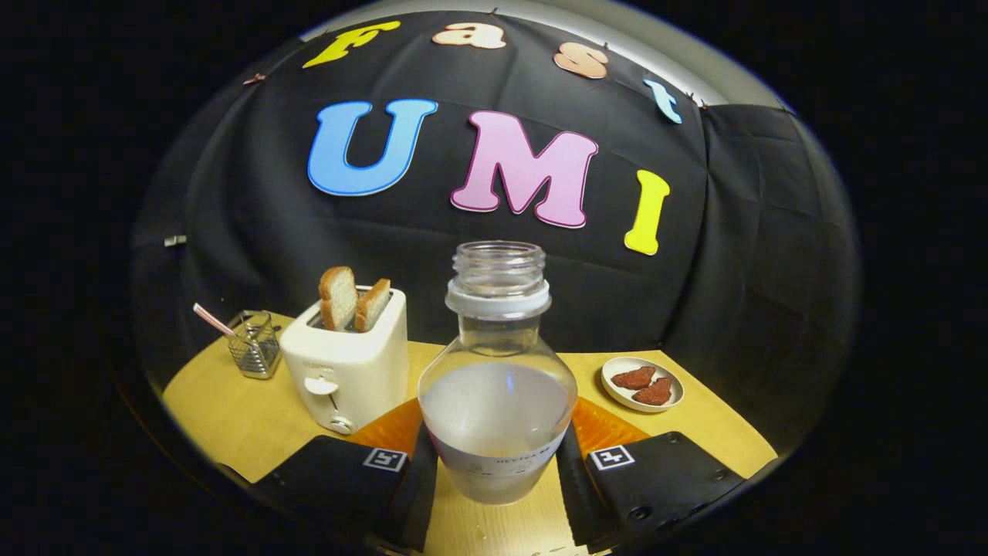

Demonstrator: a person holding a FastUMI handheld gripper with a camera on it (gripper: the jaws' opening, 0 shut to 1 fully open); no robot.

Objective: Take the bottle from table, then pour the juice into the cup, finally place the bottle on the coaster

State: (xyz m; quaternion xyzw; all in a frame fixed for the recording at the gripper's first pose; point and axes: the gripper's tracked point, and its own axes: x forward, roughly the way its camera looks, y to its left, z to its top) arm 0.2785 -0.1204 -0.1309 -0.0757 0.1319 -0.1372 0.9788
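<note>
Between the gripper's (498, 471) two fingers, pinched at its rounded lower body, stands the clear bottle (498, 371), uncapped, upright, part-filled with pale liquid. Behind it an orange coaster (610, 425) lies on the wooden table (231, 417), near a glossy cream toaster (347, 363) holding bread.

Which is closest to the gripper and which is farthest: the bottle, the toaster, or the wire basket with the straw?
1. The bottle is nearest, standing upright between the jaws of the gripper, which press its sides.
2. The toaster comes next, beyond the jaws to the bottle's left.
3. The wire basket is farthest, behind the toaster's left side near the booth wall.
</note>
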